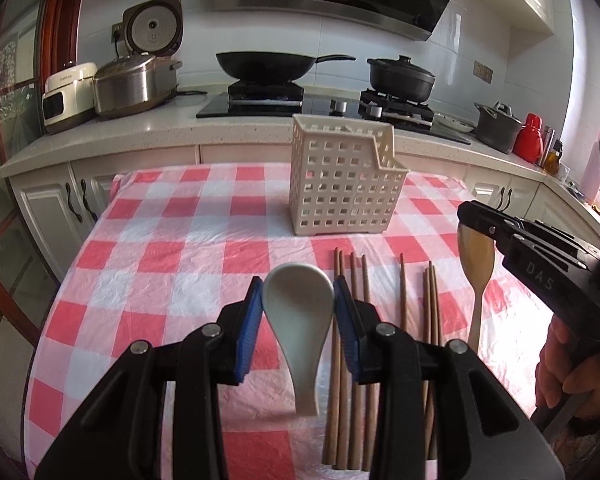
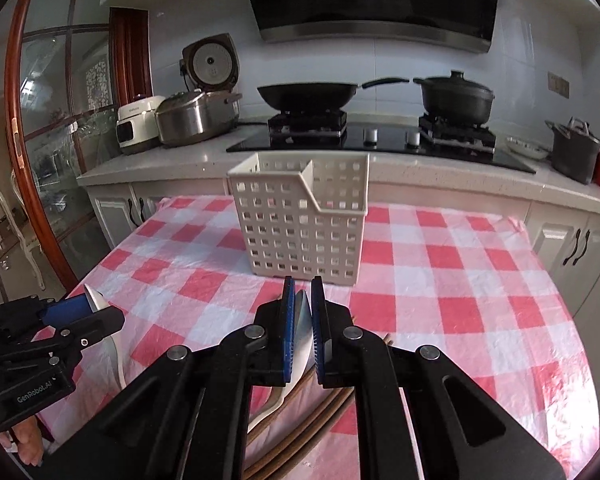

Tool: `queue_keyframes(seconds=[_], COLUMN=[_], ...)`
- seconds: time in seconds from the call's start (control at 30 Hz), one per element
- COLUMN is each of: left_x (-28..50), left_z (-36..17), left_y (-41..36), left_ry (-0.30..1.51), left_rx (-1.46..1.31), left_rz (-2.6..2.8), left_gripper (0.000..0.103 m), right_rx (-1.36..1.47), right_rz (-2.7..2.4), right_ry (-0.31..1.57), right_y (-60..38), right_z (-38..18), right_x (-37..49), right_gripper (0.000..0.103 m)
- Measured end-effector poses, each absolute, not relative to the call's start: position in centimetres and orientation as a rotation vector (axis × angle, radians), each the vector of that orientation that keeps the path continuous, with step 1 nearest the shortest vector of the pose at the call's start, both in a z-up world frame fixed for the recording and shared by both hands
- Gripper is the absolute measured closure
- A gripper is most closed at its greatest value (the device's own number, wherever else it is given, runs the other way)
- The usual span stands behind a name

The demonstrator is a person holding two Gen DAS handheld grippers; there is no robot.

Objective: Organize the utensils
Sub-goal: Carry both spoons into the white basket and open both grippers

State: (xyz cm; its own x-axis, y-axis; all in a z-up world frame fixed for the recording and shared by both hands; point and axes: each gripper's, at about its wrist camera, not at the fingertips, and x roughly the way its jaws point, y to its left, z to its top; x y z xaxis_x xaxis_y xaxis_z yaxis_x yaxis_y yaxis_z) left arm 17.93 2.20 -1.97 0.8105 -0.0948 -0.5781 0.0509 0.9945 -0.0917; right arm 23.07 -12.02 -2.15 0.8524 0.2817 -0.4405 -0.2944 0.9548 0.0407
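On table, near edge: both grippers loaded, basket (image 1: 342, 184) stands upright further back on the checked cloth (image 1: 172, 248), well apart from both.
L tongs: left gripper (image 1: 298, 312) pinching the white spoon (image 1: 298, 320) across its bowl, blue pads (image 1: 247, 324) on either rim; handle hangs down, free of cloth.
R tongs: right gripper (image 2: 301, 328) pressed nearly together on the wooden spoon (image 1: 476, 264), gripping its bowl edge-on; handle trails below.
Step (my read): carry each spoon to basket, drop handle-first.
How to do well: tip wrists so handles point down before reaching rim; go one at a time so the grippers don't crowd the same opening. White spoon grip is on a curved glazed bowl, prob slippery, so keep squeeze steady and avoid jerks.
Basket entry: front wall has a lower cut-out on one side, taller wall on other w/ an inner divider; approach over the low lip.
Left behind: chopsticks (image 1: 354, 320) in loose row on cloth, just beside and under the grippers; dangling handles could snag them.
Open room: cloth betw chopsticks and basket bare; space above basket free. Counter w/ hob behind basket, so don't overshoot.
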Motion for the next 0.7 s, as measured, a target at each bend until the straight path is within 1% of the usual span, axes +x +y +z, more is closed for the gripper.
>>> queue_keyframes(seconds=[0.23,0.4,0.53,0.7], left_x=[17.0,17.4,19.3,21.2], left_z=[-0.5,0.4,2.3,5.0], left_y=[1.0,0.5,0.8,0.9], left_ry=[0.586,0.583,0.597,0.556], left_rx=[-0.044,-0.019,-0.045,-0.024], left_rz=[-0.092,-0.118,-0.158,-0.14], left_gripper=[0.069,0.069,0.069,0.069], right_rx=[-0.028,-0.058,-0.059,-0.038], right_rz=[0.275,0.253,0.215,0.17], right_ry=[0.4,0.319,0.272,0.239], right_y=[-13.1,-13.1,-13.7,-14.7], right_z=[-1.4,-0.8,0.4,1.8], right_x=[22.2,22.0,24.0,26.6], right_gripper=[0.094,0.094,0.094,0.094])
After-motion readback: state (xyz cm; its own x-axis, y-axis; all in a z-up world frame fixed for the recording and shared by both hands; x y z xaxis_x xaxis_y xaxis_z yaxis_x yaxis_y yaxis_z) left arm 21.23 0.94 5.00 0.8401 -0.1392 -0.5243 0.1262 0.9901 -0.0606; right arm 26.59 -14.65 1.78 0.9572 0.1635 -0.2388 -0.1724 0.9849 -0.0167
